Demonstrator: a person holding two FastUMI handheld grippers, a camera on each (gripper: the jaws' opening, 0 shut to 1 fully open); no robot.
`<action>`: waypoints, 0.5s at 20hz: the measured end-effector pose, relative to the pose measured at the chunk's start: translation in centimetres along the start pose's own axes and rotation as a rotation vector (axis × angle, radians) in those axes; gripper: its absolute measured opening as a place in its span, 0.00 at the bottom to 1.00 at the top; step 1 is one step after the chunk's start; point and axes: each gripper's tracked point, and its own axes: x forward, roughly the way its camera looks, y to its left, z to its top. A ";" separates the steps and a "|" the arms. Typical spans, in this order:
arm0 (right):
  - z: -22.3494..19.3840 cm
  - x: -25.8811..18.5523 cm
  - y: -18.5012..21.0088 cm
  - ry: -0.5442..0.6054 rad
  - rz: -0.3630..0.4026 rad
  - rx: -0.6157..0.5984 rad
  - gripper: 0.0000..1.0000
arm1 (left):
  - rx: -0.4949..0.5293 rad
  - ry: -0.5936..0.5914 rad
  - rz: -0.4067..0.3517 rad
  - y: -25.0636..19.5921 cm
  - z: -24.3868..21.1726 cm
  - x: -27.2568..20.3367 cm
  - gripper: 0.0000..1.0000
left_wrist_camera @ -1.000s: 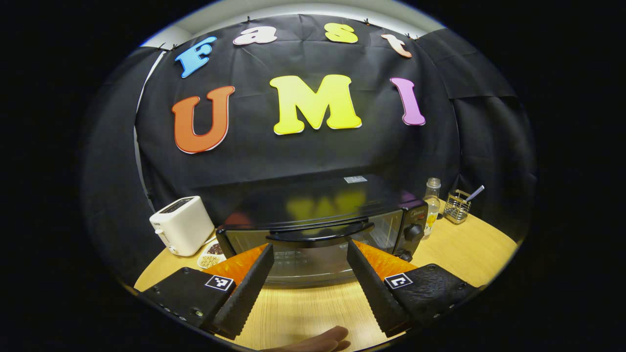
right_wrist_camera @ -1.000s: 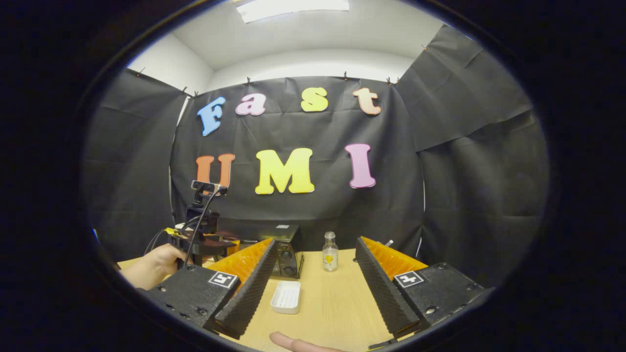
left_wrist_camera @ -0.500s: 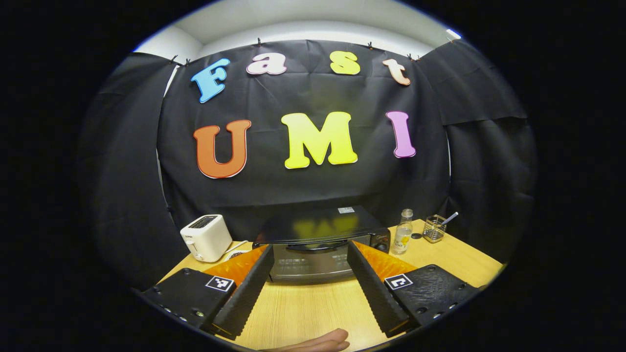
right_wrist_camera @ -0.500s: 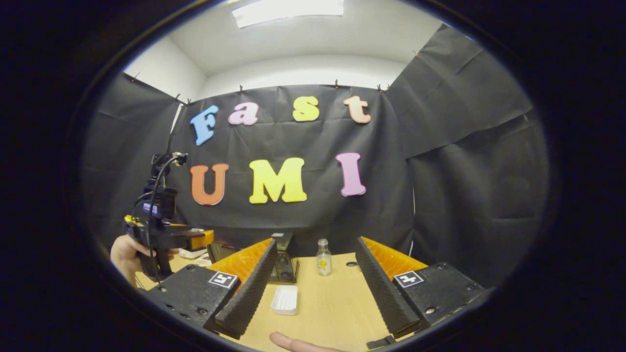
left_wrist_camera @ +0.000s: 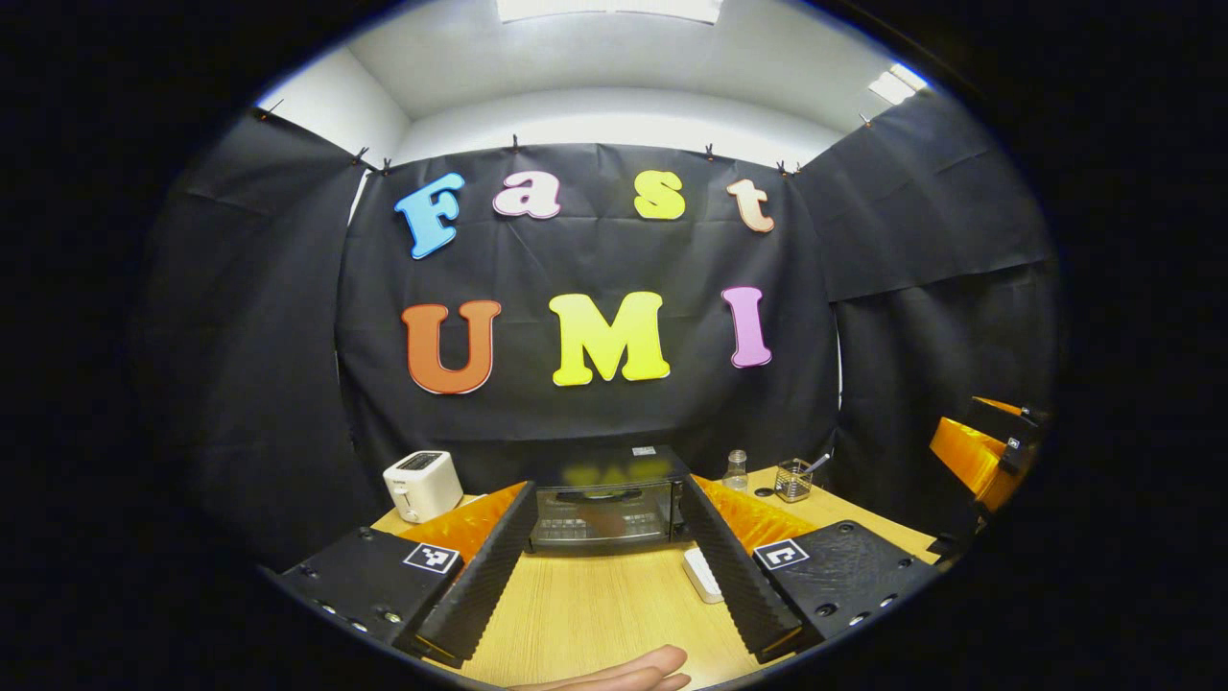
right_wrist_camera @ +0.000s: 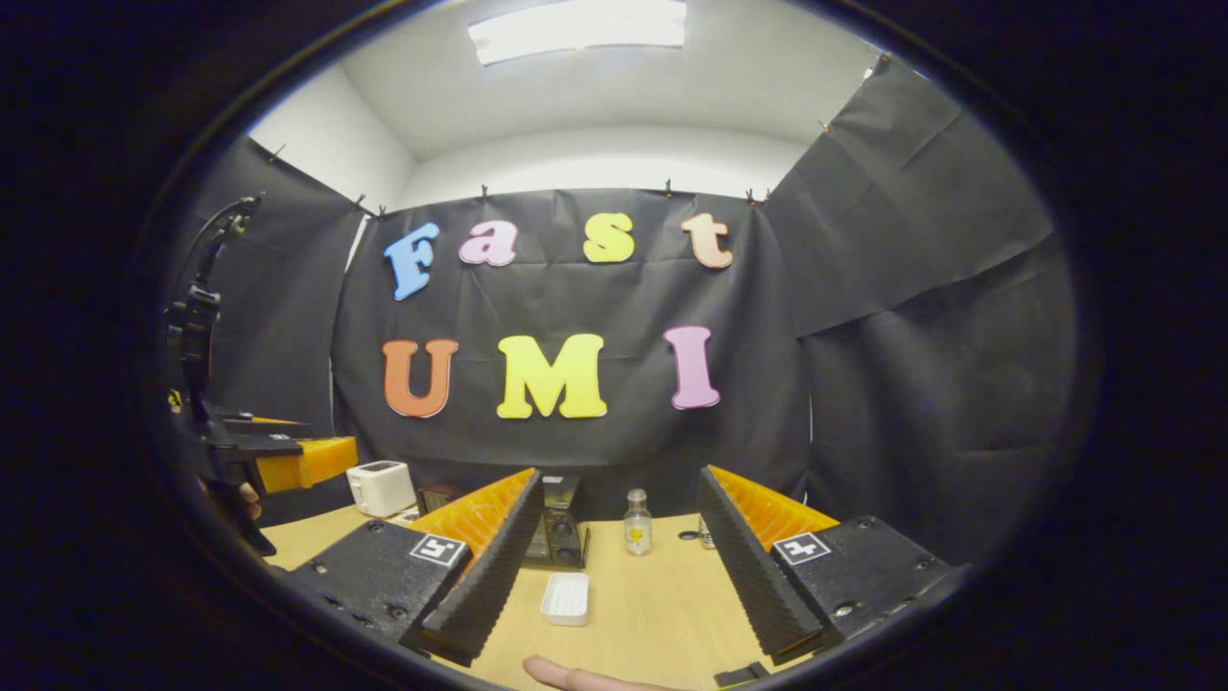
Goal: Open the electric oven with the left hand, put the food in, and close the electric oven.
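1. Left gripper view, what changed: left gripper (left_wrist_camera: 606, 489) pulled back and up from the electric oven (left_wrist_camera: 607, 506); big and close a second ago, now small and far across the table (left_wrist_camera: 595, 614); fingers spread wide, gripping nothing, same as before.
2. Left gripper view, the task's thing: oven at the back of the table, seen between the two fingers; door looks shut; no telling through the glass if food is inside.
3. Left gripper view, what that means: most likely done with the door and backing off, so the job looks near its end; only a guess.
4. Left gripper view, count: one oven; one toaster (left_wrist_camera: 422, 485) to its left; one small bottle (left_wrist_camera: 736, 470) and one wire holder (left_wrist_camera: 793, 480) to its right; one white tray (left_wrist_camera: 703, 574) partly behind a finger; right gripper (left_wrist_camera: 971, 451) far off at the edge.
5. Right gripper view, what changed: lifted a bit since a second ago, with more ceiling to see; left gripper now high up at the left, away from the oven.
6. Right gripper view, the claw: right gripper fingers wide apart, nothing between them.
7. Right gripper view, the task's thing: oven partly behind one finger; white tray in front of it on the table, looks empty.
8. Right gripper view, count: one oven; one tray; one bottle; one toaster; two grippers.
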 end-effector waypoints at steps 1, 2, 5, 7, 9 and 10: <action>0.1 -0.2 -0.2 -0.001 -0.006 -0.007 0.97 | -0.001 -0.008 0.012 0.2 -0.3 -0.8 0.96; 0.2 -0.4 -0.2 -0.002 -0.011 -0.012 0.97 | -0.007 -0.014 0.027 0.4 -0.6 -1.7 0.96; 0.2 -0.8 0.4 0.005 0.004 -0.017 0.97 | -0.056 -0.006 0.042 0.2 -2.3 -3.3 0.96; -0.1 -1.1 0.8 0.009 0.022 -0.028 0.98 | -0.049 0.007 0.027 -0.2 -2.8 -3.9 0.96; -0.2 -1.4 0.9 0.013 0.026 -0.036 0.98 | -0.017 -0.005 0.052 0.6 -2.5 -4.3 0.96; -0.1 -1.5 1.2 0.011 0.034 -0.039 1.00 | -0.005 -0.014 0.058 0.8 -2.3 -4.4 0.96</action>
